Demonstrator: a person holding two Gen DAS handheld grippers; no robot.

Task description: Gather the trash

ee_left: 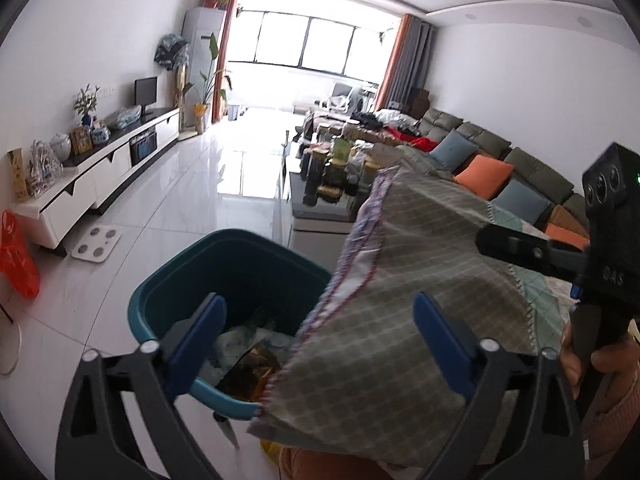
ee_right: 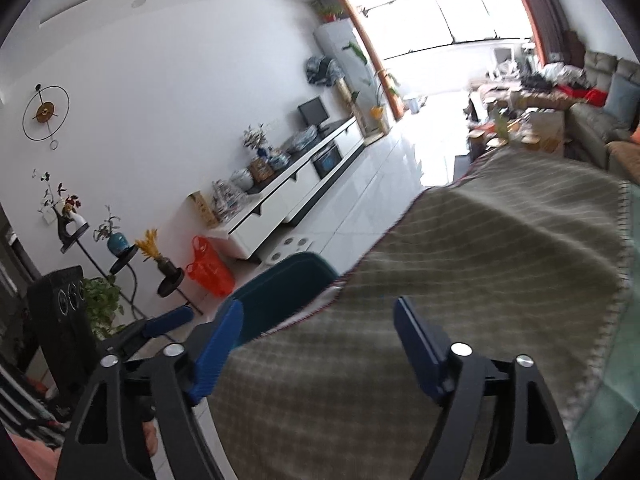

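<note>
A teal trash bin [ee_left: 224, 276] stands on the floor beside a table with a checked cloth [ee_left: 420, 280]. Inside it lie white crumpled paper [ee_left: 244, 344] and a brown shiny wrapper [ee_left: 252, 372]. My left gripper [ee_left: 320, 344] is open and empty, above the bin's near rim and the cloth's corner. My right gripper [ee_right: 318, 344] is open and empty over the cloth [ee_right: 460, 272], with the bin [ee_right: 280, 288] just left of it. The right gripper also shows at the right edge of the left wrist view [ee_left: 520, 246].
A white TV cabinet [ee_left: 104, 176] runs along the left wall, with a white scale [ee_left: 96, 244] and an orange plastic bag [ee_left: 16, 256] on the floor near it. A grey sofa with cushions [ee_left: 500, 168] and a cluttered coffee table [ee_left: 332, 184] stand beyond. Plant stands [ee_right: 120, 256] are on the left.
</note>
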